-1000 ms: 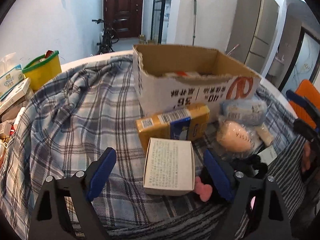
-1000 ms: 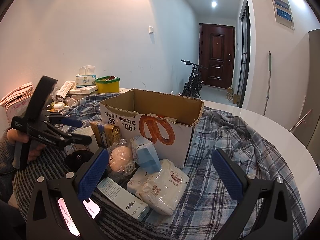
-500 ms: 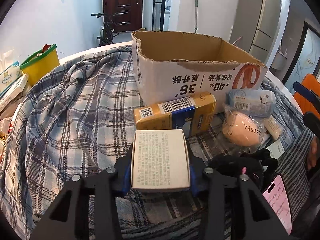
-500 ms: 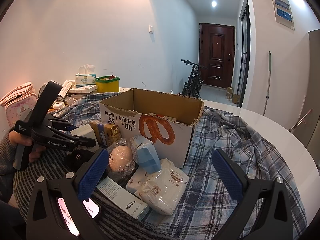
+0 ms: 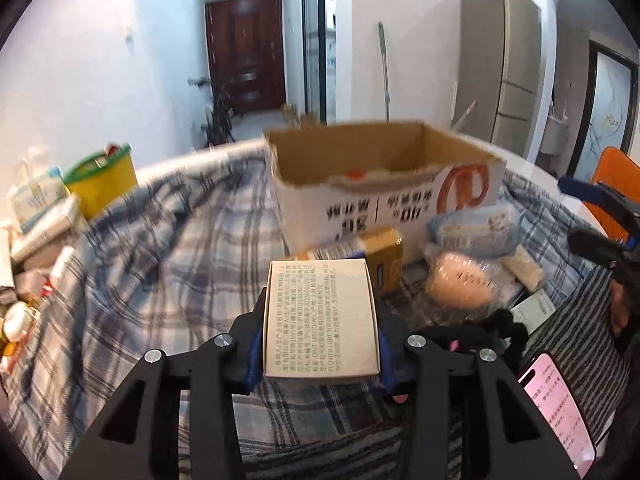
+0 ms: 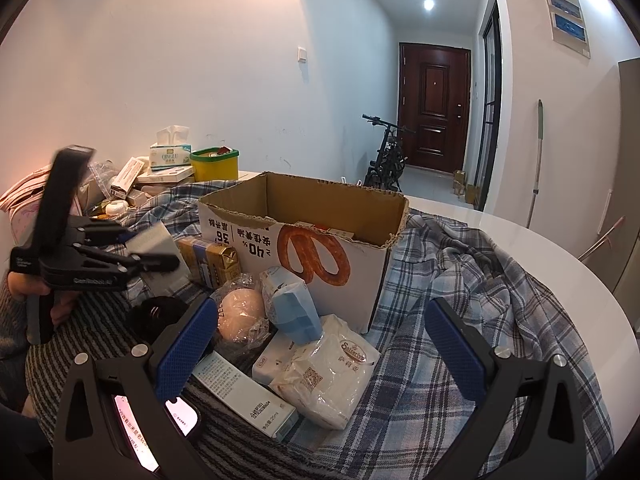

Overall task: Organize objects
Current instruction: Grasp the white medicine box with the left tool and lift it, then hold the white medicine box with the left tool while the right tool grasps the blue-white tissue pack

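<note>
My left gripper (image 5: pixel 319 346) is shut on a white printed carton (image 5: pixel 320 316), which hangs a little above the plaid cloth (image 5: pixel 160 280), short of the open cardboard box (image 5: pixel 380 208). The right wrist view shows the same gripper (image 6: pixel 156 258) and carton (image 6: pixel 154 240) at the left, held by a hand. My right gripper (image 6: pixel 318 316) stands open over a pile of goods in front of the cardboard box (image 6: pixel 304 240), holding nothing. Its dark fingers (image 5: pixel 592 216) show at the right edge of the left wrist view.
Before the box lie a yellow packet (image 6: pixel 212 260), a peach ball in plastic (image 6: pixel 240 312), a blue tissue pack (image 6: pixel 294 304), a white bag (image 6: pixel 332 368) and a long white carton (image 6: pixel 244 394). A lit phone (image 6: pixel 136 432) lies near me. A yellow tub (image 6: pixel 214 164) and clutter stand far left.
My left gripper closed on the white carton and raised it slightly off the cloth toward the cardboard box. The right gripper stayed where it was, open.
</note>
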